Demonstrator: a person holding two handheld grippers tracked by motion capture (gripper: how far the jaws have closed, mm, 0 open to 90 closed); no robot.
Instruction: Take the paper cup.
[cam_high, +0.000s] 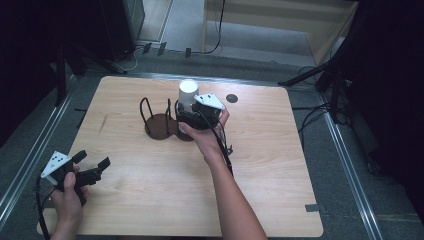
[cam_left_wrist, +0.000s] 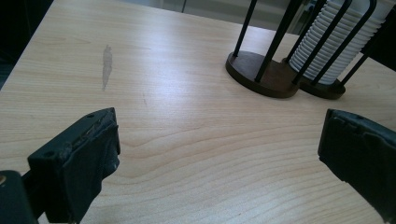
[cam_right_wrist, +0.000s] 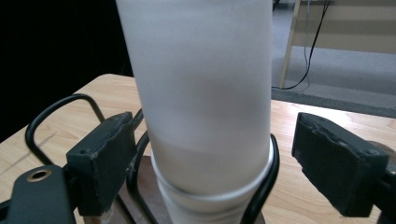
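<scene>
Currently, the left gripper (cam_high: 92, 167) idles near the table's (cam_high: 280, 200) front-left corner, jaws spread, holding nothing. At centre, the white paper cup stack (cam_right_wrist: 201, 93) stands upright in the wire cup holder (cam_high: 162, 120). The right gripper (cam_right_wrist: 212, 163) straddles it, jaws parted, not touching. Judged light, crushable, slightly slick; grip gently mid-wall, above the holder ring.

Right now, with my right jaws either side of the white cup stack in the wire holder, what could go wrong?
1. The right gripper is open, one jaw beside the black wire holder; closing may pinch wire rather than the tall white stack of paper cups.
2. The holder's dark round base is held by nothing; lifting could drag or tip it.
3. The left gripper is far off, unable to steady it.
</scene>
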